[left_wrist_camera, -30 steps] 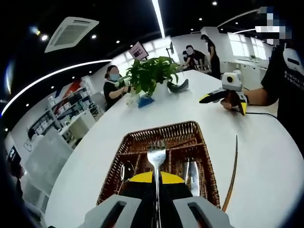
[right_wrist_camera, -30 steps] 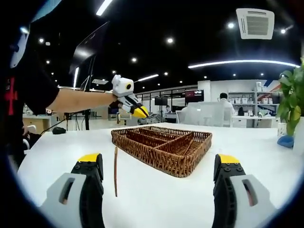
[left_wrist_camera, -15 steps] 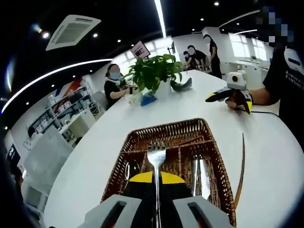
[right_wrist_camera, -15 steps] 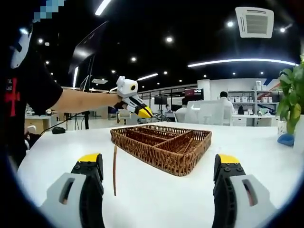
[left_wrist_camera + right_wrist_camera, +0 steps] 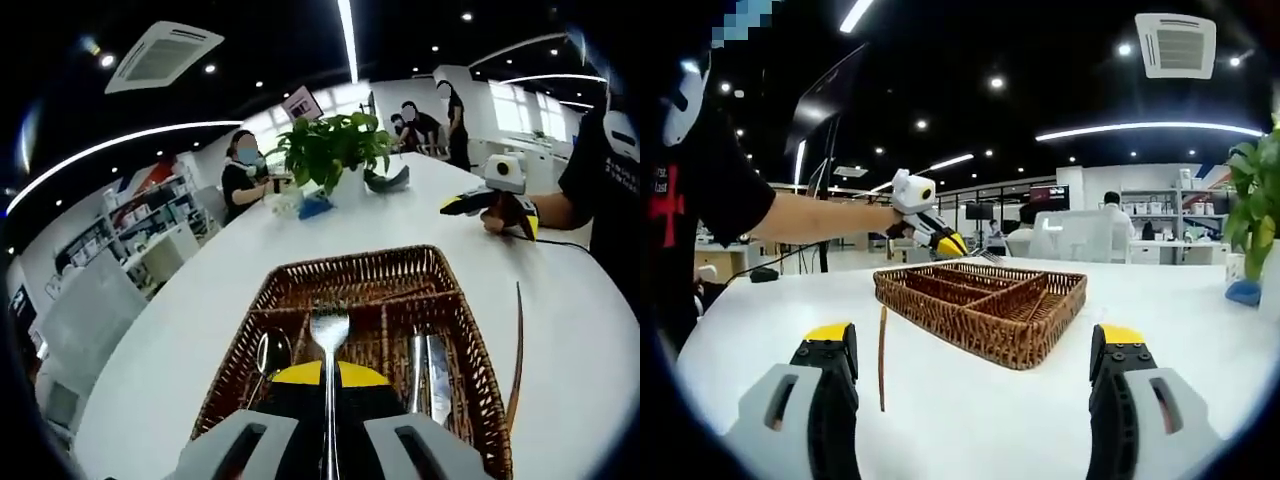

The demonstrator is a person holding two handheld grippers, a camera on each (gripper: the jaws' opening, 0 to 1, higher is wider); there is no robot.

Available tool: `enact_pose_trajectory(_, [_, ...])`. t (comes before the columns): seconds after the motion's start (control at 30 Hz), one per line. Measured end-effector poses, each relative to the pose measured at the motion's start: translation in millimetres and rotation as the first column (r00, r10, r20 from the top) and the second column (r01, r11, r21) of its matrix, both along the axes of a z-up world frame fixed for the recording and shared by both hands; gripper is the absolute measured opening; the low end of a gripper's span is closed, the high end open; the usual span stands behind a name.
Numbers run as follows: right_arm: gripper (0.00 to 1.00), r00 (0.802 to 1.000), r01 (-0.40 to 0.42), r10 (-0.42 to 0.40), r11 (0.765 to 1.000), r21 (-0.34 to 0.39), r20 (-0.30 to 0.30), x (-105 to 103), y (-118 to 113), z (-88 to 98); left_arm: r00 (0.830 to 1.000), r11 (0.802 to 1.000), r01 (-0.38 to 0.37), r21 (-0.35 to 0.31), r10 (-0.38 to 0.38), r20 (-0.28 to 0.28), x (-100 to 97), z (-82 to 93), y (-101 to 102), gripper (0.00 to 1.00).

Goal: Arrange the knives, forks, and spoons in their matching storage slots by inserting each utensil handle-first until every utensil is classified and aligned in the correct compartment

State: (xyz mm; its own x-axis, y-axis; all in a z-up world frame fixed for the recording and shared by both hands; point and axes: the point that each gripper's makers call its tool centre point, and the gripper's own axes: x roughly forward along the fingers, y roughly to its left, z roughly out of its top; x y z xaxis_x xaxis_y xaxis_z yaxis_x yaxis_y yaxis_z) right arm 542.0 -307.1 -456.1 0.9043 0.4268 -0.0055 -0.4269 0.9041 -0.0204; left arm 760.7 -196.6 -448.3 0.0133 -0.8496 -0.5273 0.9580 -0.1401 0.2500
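Above basket [image 5: 470, 330], left hand-held gripper [image 5: 330, 400] level.

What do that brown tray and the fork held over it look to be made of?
The tray looks like woven wicker or rattan: brown strands plaited into its walls and dividers. The fork, shut in the left gripper, looks like polished metal, probably steel: silvery and reflective.

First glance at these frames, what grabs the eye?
The fork clamped in the left gripper, tines out, poised over the brown wicker tray on the white table. A spoon and knives already lie in the tray's slots. The right gripper waits open nearby.
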Motion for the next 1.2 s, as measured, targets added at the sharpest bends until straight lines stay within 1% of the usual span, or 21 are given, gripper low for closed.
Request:
enact_pose_trajectory(0.1, [1.00,1.000,-0.002,0.002,1.000,-0.002,-0.003,0,0,-0.8,1.000,1.000,0.004,0.014,-0.004,-0.011,-1.7,-8.6,-2,0.01])
enact_pose_trajectory(0.17, [1.00,1.000,0.000,0.000,1.000,-0.002,-0.005,1,-1,-1.2,1.000,1.000,0.002,0.022,-0.002,-0.007,-1.0,-12.6,-4,0.01])
enact_pose_trajectory(0.33, [1.00,1.000,0.009,-0.009,1.000,0.006,0.002,1,-4,0.9,0.999,1.000,0.002,0.029,-0.001,-0.047,0.4,-25.2,-8,0.01])
enact_pose_trajectory(0.4, [1.00,1.000,0.008,-0.008,1.000,0.007,0.001,1,-3,0.5,0.999,0.999,0.000,0.039,0.002,-0.052,2.1,-31.5,-9,0.01])
enact_pose_trajectory(0.6, [1.00,1.000,0.005,-0.005,1.000,0.005,-0.002,2,-1,-1.2,0.997,0.999,0.004,0.045,0.000,-0.079,1.9,-38.8,-11,0.01])
enact_pose_trajectory(0.73, [1.00,1.000,0.012,-0.012,1.000,0.010,0.007,2,-3,0.4,0.994,0.998,0.008,0.059,-0.002,-0.106,2.7,-47.0,-9,0.01])
enact_pose_trajectory(0.97, [1.00,1.000,0.009,-0.009,1.000,0.018,0.000,2,-3,-1.3,0.992,0.998,0.012,0.064,-0.004,-0.123,4.4,-55.4,-9,0.01])
enact_pose_trajectory(1.07, [1.00,1.000,0.013,-0.013,1.000,0.009,-0.001,3,-3,-2.7,0.992,0.998,0.014,0.069,-0.006,-0.127,4.4,-58.2,-10,0.01])
enact_pose_trajectory(1.17, [1.00,1.000,0.016,-0.016,1.000,0.013,0.000,3,-5,-2.7,0.989,0.998,0.019,0.064,-0.010,-0.145,3.8,-59.1,-10,0.01])
enact_pose_trajectory(1.2, [1.00,1.000,0.011,-0.011,1.000,0.024,-0.006,3,-5,-2.7,0.989,0.997,0.024,0.075,-0.012,-0.150,3.1,-64.5,-10,0.01])
